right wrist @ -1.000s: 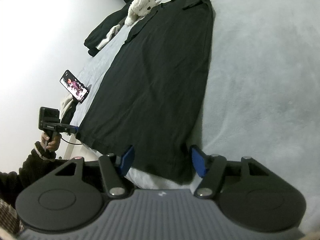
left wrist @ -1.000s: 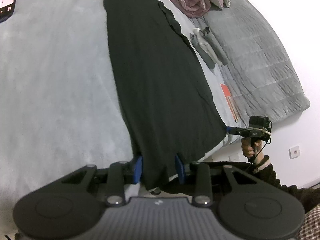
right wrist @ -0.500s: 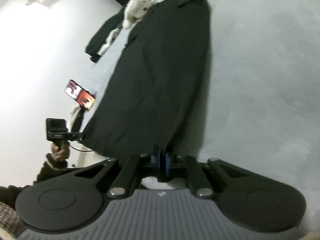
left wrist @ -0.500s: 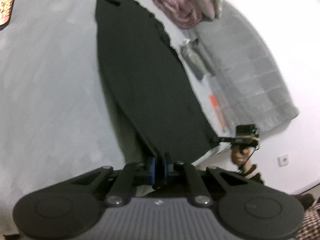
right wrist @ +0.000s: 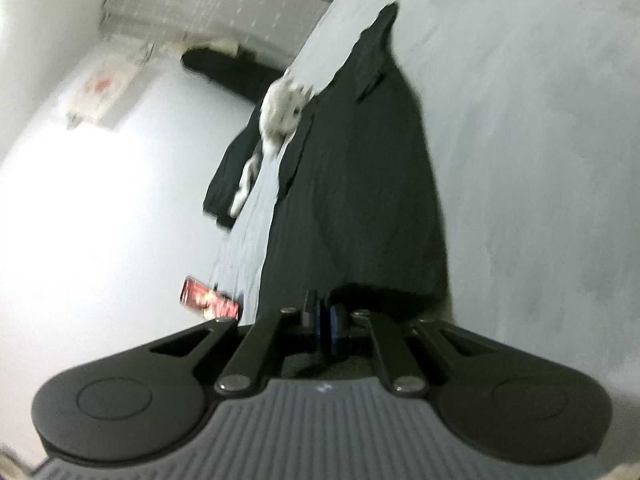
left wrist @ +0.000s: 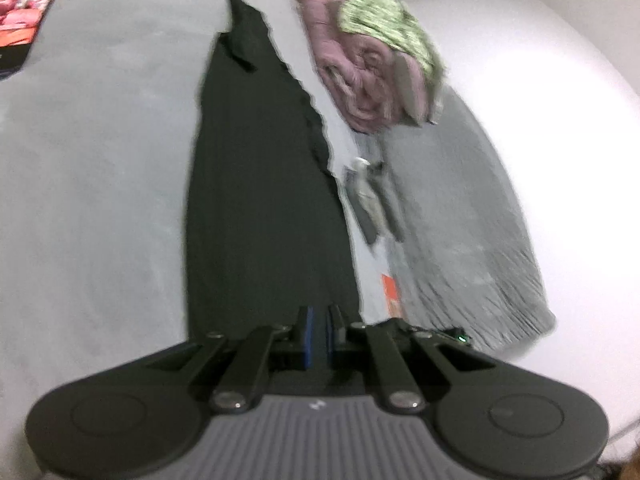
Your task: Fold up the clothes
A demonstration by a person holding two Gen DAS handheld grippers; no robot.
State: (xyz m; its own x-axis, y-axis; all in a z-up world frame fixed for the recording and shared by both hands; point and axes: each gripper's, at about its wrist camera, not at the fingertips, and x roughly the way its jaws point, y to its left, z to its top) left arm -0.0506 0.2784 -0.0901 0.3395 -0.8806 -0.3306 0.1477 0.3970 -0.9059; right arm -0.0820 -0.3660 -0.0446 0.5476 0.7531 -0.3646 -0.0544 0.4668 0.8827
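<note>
I see a plain black garment [left wrist: 260, 208] on a pale grey bed [left wrist: 100, 200]. At two o'clock from it sits a dusty pink blanket [left wrist: 360, 80] under a green-and-white patterned cloth [left wrist: 388, 28]. A quilted darker grey cover [left wrist: 460, 220] lies at three o'clock, with an orange strip [left wrist: 391, 294] beside it. My fingers [left wrist: 307, 336] carry blue pads. The right wrist view shows a white plush toy [right wrist: 282, 110].

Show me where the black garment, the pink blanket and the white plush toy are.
black garment [left wrist: 264, 216], left wrist view, middle of the cloth
pink blanket [left wrist: 352, 76], left wrist view, rolled bundle
white plush toy [right wrist: 282, 110], right wrist view, its body
</note>
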